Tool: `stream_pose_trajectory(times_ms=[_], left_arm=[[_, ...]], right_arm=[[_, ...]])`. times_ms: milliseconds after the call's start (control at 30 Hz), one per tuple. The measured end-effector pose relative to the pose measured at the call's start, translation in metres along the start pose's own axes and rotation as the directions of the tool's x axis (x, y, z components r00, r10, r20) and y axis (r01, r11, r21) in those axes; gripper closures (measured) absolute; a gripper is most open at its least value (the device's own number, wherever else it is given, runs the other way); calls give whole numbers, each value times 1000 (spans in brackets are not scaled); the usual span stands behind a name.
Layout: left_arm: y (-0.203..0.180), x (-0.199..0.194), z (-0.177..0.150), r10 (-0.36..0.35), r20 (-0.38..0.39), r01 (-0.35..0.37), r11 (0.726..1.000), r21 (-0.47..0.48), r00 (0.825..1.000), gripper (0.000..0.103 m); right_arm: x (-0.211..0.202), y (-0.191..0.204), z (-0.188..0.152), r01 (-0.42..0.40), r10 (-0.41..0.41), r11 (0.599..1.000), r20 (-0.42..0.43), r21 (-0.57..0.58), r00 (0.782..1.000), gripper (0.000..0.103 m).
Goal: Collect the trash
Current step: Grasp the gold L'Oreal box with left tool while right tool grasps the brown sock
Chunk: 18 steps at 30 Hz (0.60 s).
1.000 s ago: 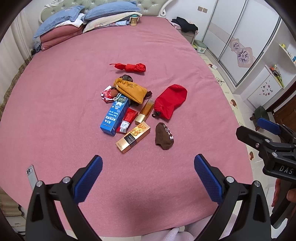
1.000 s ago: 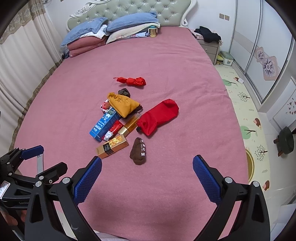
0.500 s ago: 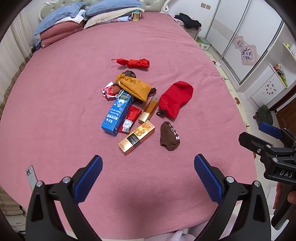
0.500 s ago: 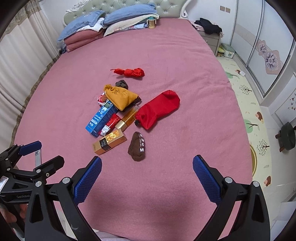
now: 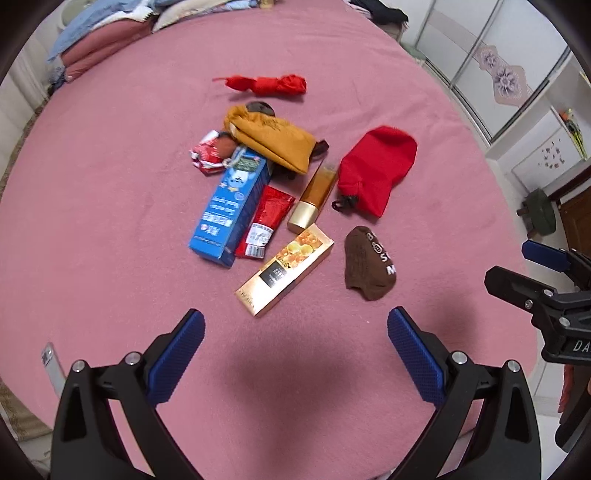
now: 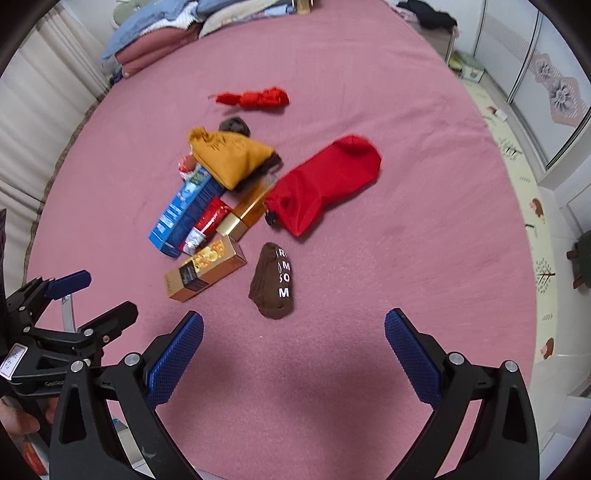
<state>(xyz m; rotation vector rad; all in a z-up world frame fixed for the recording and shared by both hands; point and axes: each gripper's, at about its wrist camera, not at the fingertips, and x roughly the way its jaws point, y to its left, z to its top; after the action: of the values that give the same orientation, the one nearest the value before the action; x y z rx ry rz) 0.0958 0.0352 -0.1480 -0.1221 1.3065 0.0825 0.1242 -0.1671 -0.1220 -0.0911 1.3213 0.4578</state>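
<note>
A heap lies mid-bed on the pink cover: a blue carton (image 5: pixel 231 206) (image 6: pixel 186 210), a gold box (image 5: pixel 284 269) (image 6: pixel 205 267), a red packet (image 5: pixel 266 221), a gold tube (image 5: pixel 314 199), a crumpled red-white wrapper (image 5: pixel 207 153), a mustard pouch (image 5: pixel 269 138) (image 6: pixel 229 155), a red bag (image 5: pixel 376 168) (image 6: pixel 325 190), a brown sock (image 5: pixel 369 267) (image 6: pixel 275 280) and a red bundle (image 5: pixel 269 84). My left gripper (image 5: pixel 295 354) hangs open just short of the gold box. My right gripper (image 6: pixel 293 354) is open near the sock. Both hold nothing.
Pillows and folded bedding (image 6: pixel 162 22) are stacked at the headboard. A phone (image 5: pixel 51 363) lies near the bed's front left edge. Wardrobe doors (image 5: pixel 491 62), a play mat (image 6: pixel 517 155) and a small green stool (image 5: pixel 541 214) are to the right of the bed.
Both grippers have moved forward and lower over the bed, so the heap looks larger and nearer. Both stay open. Nothing on the bed has shifted.
</note>
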Motion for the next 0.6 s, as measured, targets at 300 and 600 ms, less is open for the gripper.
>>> stream_pose_trajectory(times_ms=[300, 600], left_arm=[[14, 74, 19, 11, -76, -7, 998, 57, 997, 4], [21, 124, 25, -25, -122, 36, 995, 92, 992, 5]], right_arm=[[69, -3, 14, -22, 23, 1000, -93, 2, 995, 9], [128, -5, 23, -48, 53, 998, -176, 37, 983, 20]])
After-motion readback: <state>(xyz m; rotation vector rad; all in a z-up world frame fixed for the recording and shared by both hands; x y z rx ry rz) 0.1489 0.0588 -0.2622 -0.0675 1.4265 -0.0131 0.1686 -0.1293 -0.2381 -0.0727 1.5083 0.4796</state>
